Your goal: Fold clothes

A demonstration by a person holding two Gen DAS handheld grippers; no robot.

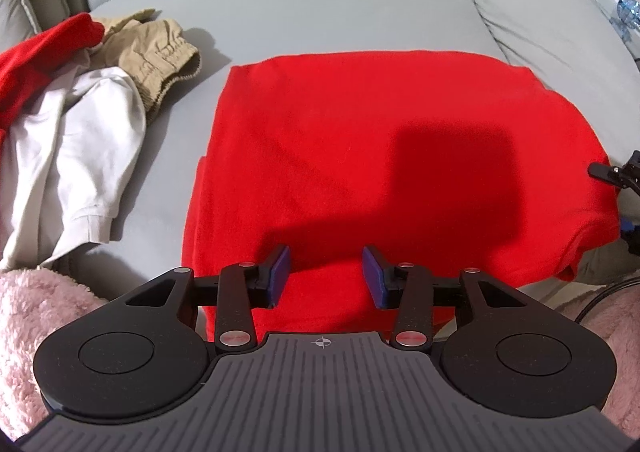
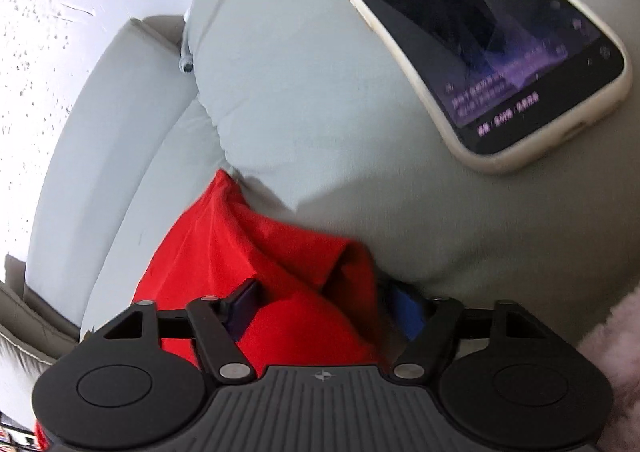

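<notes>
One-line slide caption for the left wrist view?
Open left hand-held gripper over the near edge of a folded red garment on a grey sofa, unfolded clothes alongside.

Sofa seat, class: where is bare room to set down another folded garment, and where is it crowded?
Free: the grey seat behind the red garment, up to the backrest, and a strip between it and the clothes pile. Crowded: the left side with that pile, and the right armrest cushion, where a phone lies.

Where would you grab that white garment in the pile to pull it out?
By the ribbed cuff, coming in from the near, open side. It hangs free at the edge of the white garment, while its upper part lies tucked against the khaki trousers and red cloth.
</notes>
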